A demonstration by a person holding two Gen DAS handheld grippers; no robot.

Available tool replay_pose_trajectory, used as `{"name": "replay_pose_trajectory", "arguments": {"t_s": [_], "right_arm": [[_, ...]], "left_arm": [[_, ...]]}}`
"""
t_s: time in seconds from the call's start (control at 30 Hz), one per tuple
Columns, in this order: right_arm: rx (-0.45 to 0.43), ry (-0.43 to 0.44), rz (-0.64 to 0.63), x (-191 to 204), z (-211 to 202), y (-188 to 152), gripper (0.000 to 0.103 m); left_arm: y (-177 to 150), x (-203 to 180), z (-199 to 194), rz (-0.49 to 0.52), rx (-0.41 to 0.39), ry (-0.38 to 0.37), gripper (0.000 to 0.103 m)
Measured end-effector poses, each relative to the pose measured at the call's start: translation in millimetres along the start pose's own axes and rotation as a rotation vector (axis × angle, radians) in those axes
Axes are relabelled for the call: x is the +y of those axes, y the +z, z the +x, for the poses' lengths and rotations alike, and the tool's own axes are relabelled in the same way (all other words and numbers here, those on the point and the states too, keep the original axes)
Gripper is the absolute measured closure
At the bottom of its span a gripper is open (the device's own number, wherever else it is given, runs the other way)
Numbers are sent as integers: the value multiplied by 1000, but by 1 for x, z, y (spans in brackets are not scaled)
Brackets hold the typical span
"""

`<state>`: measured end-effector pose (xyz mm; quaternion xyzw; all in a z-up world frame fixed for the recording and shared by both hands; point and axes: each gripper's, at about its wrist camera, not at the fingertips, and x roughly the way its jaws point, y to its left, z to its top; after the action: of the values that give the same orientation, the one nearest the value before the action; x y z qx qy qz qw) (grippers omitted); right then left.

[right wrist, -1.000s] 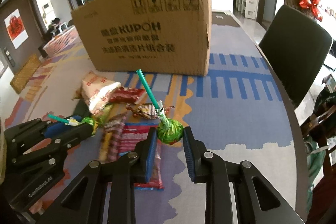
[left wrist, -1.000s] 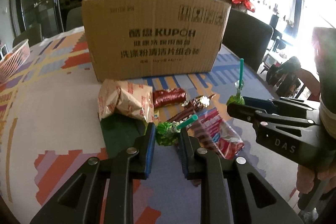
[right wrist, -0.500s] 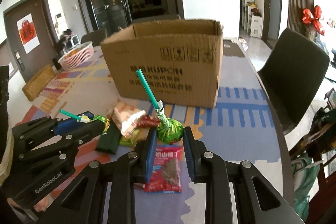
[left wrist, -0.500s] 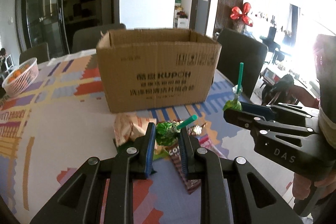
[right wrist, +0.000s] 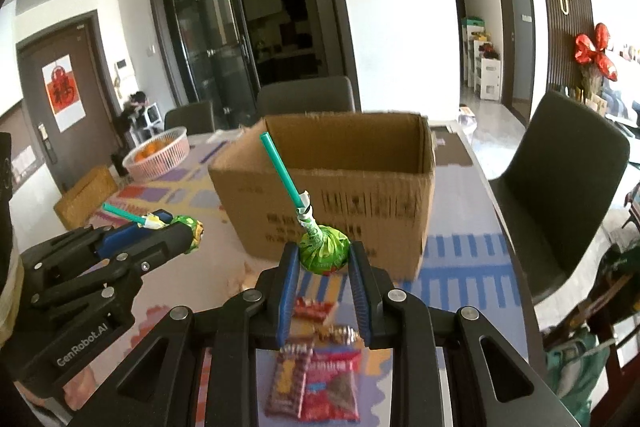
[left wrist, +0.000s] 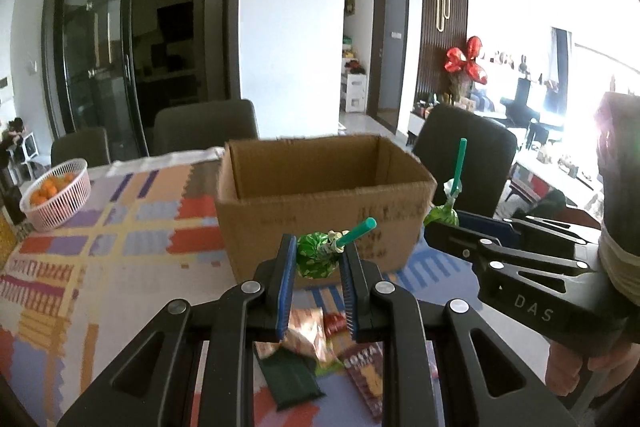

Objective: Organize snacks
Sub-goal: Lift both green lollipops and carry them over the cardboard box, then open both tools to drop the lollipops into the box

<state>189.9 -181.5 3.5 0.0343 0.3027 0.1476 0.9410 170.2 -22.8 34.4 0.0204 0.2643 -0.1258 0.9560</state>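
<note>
While both lollipops are up in the air: the snacks on the bench sit partly hidden behind the black gripper arms.
Hard to see: the words on the cardboard box (right wrist: 332, 203) are blurry, and its floor cannot be seen.
Left hand-held gripper (left wrist: 316, 261): its blue pads pinch a green lollipop (left wrist: 314, 259), whose stick leans to the right.
Right hand-held gripper (right wrist: 324, 259): it pinches another green lollipop (right wrist: 324, 253), with the stick pointing up and to the left.
Pose: both grippers tilt a little downward and hang above the bench (left wrist: 100, 279), side by side but apart, in front of the box.
Person's hand (left wrist: 572, 371): only fingers show at the picture's edge.
Snack packets (right wrist: 316, 375): they lie flat on the bench under the grippers.
Open room: the box top is wide open; a pink basket (left wrist: 56, 199) with oranges sits well off to the left.
</note>
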Motion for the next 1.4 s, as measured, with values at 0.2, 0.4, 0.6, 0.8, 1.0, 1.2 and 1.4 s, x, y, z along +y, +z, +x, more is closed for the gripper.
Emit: {"name": "replay_pose_trajectory", "arguments": {"t_s": [0.2, 0.4, 0.6, 0.8, 1.0, 1.2, 1.4], "right_arm": [[-50, 5, -9, 5, 1, 30, 77], [-85, 7, -30, 11, 7, 60, 77], [-82, -3, -52, 10, 25, 86, 77], [-22, -8, -50, 3, 51, 102, 77], [41, -20, -46, -6, 74, 108, 77], [83, -32, -48, -9, 89, 110, 77], [86, -97, 13, -20, 92, 107, 44]], "left_arm": [[29, 12, 8, -7, -20, 5, 81], [56, 22, 22, -2, -28, 8, 81], [77, 32, 47, 3, 1, 5, 81], [90, 38, 76, 11, 57, 10, 81], [93, 39, 102, 22, 113, 30, 81], [89, 39, 120, 15, 163, 45, 80], [83, 40, 105, 28, 119, 113, 41]]}}
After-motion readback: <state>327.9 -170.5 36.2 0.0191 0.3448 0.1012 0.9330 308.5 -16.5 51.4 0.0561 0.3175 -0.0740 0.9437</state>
